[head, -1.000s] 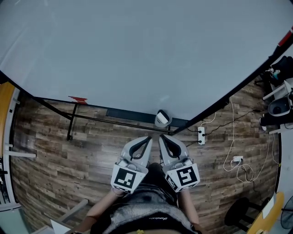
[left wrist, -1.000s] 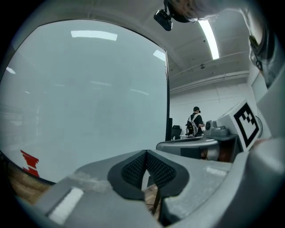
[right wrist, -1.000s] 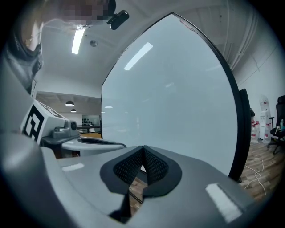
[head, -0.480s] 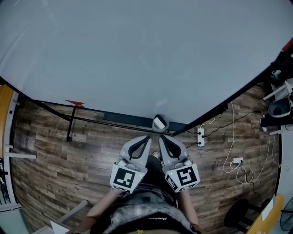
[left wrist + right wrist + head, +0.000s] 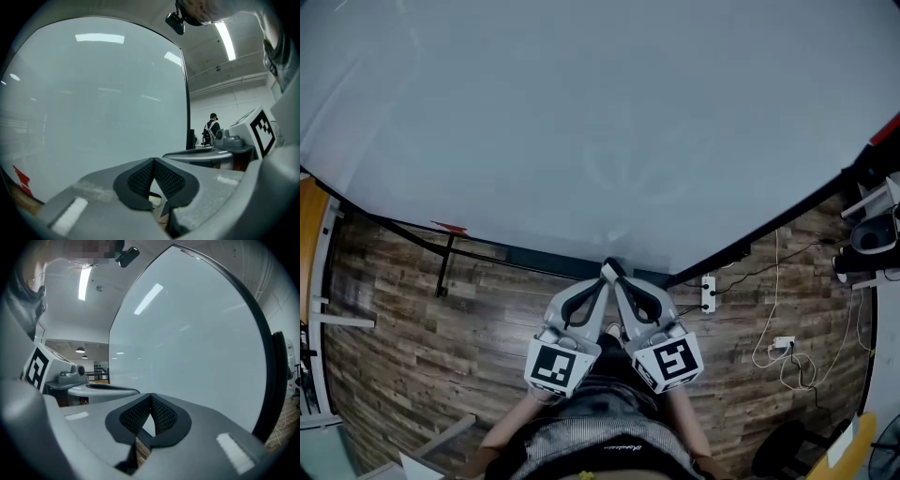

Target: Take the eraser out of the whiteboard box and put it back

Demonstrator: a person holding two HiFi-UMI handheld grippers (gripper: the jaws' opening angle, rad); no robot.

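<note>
Starting at my left, the small red tag (image 5: 450, 228) on the black lower rail (image 5: 487, 246) sits where it was. The large pale whiteboard (image 5: 581, 122) now reaches further down my head view than it did a second ago. I have closed in on its bottom edge.

My left gripper (image 5: 598, 284) has pushed forward, and its nose now leans in against the nose of my right gripper (image 5: 617, 279). A moment ago the two stood slightly apart. In the left gripper view the dark mesh fingers (image 5: 140, 179) are clenched, pad against pad, with nothing between them. Only the board's pale face (image 5: 93, 93) lies ahead.

My right gripper's fingers (image 5: 133, 417) are clenched and empty as well, pointing along the same board (image 5: 197, 343).

The main change is that the little white-and-grey whiteboard box has gone out of sight. It showed just beyond my fingertips a second ago, and now the joined tips cover that spot at the foot of the board. I cannot see the eraser in any view, so I judge it is still inside that box. That means the taking-out has not begun, and I would have to release a pair of fingers before gripping anything.

At far right the white power strip (image 5: 707, 292) lies on the wooden floor (image 5: 412, 319).
</note>
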